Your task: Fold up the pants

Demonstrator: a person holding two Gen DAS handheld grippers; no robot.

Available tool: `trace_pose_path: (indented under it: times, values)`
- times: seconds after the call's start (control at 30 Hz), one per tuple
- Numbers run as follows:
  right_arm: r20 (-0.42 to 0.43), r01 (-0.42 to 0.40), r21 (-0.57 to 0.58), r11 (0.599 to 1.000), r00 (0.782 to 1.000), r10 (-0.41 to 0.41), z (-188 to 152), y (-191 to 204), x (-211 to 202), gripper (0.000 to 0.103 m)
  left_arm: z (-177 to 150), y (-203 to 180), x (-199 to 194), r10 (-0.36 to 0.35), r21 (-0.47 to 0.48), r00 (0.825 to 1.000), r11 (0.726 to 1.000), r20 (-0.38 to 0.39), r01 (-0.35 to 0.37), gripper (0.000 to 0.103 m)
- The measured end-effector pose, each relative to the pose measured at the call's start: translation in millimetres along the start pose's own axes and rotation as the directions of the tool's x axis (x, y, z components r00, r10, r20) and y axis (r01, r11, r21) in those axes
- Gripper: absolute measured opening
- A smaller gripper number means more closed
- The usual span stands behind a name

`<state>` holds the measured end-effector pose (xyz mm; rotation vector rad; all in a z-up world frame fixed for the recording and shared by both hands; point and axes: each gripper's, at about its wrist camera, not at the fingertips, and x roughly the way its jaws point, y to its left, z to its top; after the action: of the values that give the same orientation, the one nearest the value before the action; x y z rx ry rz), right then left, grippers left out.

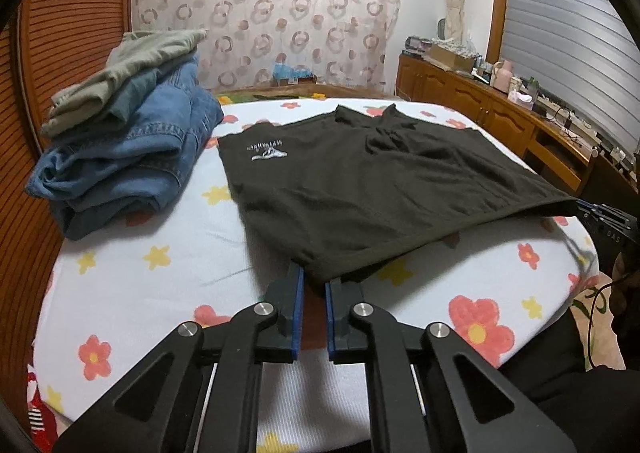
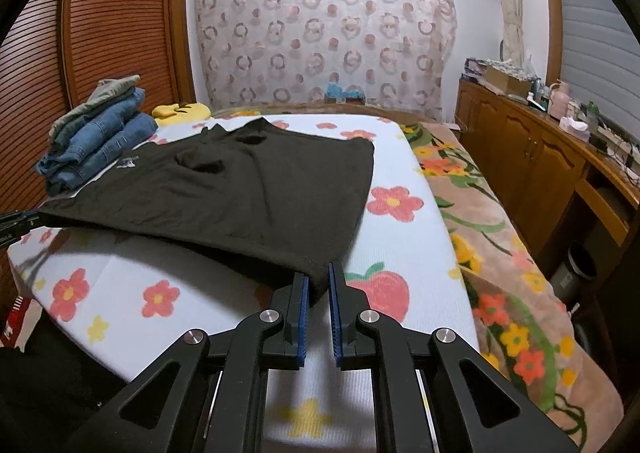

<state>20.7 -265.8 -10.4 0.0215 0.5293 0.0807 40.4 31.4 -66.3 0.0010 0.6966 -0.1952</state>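
Dark olive-black shorts (image 1: 360, 181) with a small white logo lie spread on a white flowered sheet (image 1: 160, 273). My left gripper (image 1: 314, 281) is shut on the shorts' near left corner, its blue pads pinching the hem. In the right wrist view the same shorts (image 2: 240, 189) stretch away to the left, and my right gripper (image 2: 318, 281) is shut on their near right corner. The near hem hangs slightly lifted between the two grips. The right gripper's black body (image 1: 608, 221) shows at the right edge of the left wrist view.
A stack of folded blue jeans and a grey-green garment (image 1: 128, 141) sits at the bed's far left. A yellow cushion (image 2: 180, 111) lies behind it. A floral blanket (image 2: 500, 245) covers the bed's right side. A wooden cabinet (image 2: 540, 157) with clutter stands along the right wall.
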Motion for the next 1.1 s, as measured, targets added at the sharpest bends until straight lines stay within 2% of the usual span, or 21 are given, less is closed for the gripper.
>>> trace_pose_path:
  times: [0.43,0.6,0.77,0.87,0.93,1.07,1.1]
  values:
    - [0.035,-0.011,-0.034,0.999,0.999,0.012,-6,-5,-35,0.009,9,2,-42,-0.027,0.008,0.999,1.0,0.037,0.026,0.01]
    - [0.041,-0.018,-0.04,0.999,0.999,0.019,-7,-4,-42,0.009,4,1,-46,-0.039,0.016,0.999,0.999,0.004,0.039,0.01]
    - [0.014,-0.03,-0.032,0.999,0.999,0.03,-10,-4,-32,0.009,-12,3,-33,-0.04,0.013,0.997,0.999,-0.068,0.041,0.01]
    - [0.0,-0.036,-0.025,0.999,0.999,0.036,-13,-5,-26,0.009,-18,8,-27,-0.027,0.003,0.995,1.0,-0.096,0.028,0.021]
    - [0.0,-0.039,-0.021,0.999,0.999,0.039,-10,-6,-25,0.009,-19,11,-28,-0.025,-0.006,0.995,1.0,-0.094,0.024,0.037]
    - [0.007,-0.039,-0.024,0.999,0.999,0.04,-1,-2,-22,0.009,-16,17,-34,-0.014,-0.018,0.997,1.0,-0.075,0.012,0.057]
    - [0.009,-0.041,-0.025,0.999,0.999,0.042,1,0,-21,0.009,-16,18,-34,-0.008,-0.019,0.997,1.0,-0.072,0.007,0.067]
